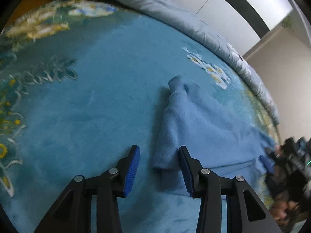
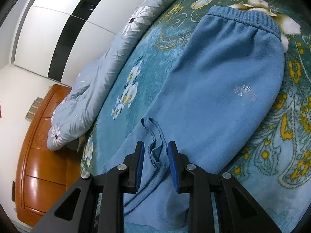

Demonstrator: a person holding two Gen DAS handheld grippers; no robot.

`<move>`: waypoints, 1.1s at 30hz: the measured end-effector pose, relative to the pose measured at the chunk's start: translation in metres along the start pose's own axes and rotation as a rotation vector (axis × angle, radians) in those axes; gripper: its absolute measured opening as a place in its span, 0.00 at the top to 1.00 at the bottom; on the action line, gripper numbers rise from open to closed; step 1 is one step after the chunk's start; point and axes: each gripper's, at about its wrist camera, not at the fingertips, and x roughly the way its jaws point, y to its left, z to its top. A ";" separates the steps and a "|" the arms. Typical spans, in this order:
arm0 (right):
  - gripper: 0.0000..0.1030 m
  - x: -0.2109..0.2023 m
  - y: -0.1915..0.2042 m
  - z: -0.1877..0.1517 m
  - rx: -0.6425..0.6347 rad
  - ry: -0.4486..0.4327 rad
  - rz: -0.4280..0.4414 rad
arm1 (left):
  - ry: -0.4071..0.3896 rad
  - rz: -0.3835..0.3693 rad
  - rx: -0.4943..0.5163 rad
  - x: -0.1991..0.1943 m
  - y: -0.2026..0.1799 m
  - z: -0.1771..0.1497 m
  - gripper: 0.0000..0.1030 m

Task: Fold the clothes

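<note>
Nearest in the right view, the right gripper (image 2: 156,162) is seen with its jaws narrow around a bunched hem of the blue trousers (image 2: 219,89); cloth lies between the pads, but whether it is actually pinched cannot be told. The left gripper (image 1: 159,168) is seen with jaws fairly wide and nothing between them, its right pad just over the near edge of a folded leg (image 1: 194,124).

The trousers are spread on the bed (image 1: 87,101), over a teal floral blanket, waistband (image 2: 245,19) at the far end in the right view. Fleecy, soft and light cloth is judged: it will sag and drag rather than hold shape, so hems, cuff and the ribbed waistband are judged the firmest places to grip.

Open blanket is seen to the left of the leg, giving room for folding. Farther off, a rumpled quilt (image 2: 108,73) lines the bed's far edge, and a wooden frame (image 2: 40,155) lies beyond it.
</note>
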 end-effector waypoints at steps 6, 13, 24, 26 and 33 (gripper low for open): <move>0.75 -0.003 -0.001 0.000 0.002 -0.019 0.004 | -0.098 -0.137 -0.044 -0.025 -0.006 -0.003 0.57; 0.75 -0.015 -0.008 0.002 0.042 -0.068 0.032 | -0.173 -0.281 -0.060 -0.027 -0.018 -0.007 0.54; 0.62 -0.101 -0.079 0.045 0.017 -0.298 -0.144 | -0.095 -0.358 -0.083 -0.010 -0.022 -0.018 0.50; 0.62 -0.106 -0.092 0.055 0.012 -0.305 -0.190 | -0.099 -0.377 -0.029 -0.013 -0.036 -0.022 0.46; 0.61 -0.081 -0.102 0.083 -0.035 -0.231 -0.206 | -0.069 -0.389 0.014 -0.009 -0.052 -0.028 0.45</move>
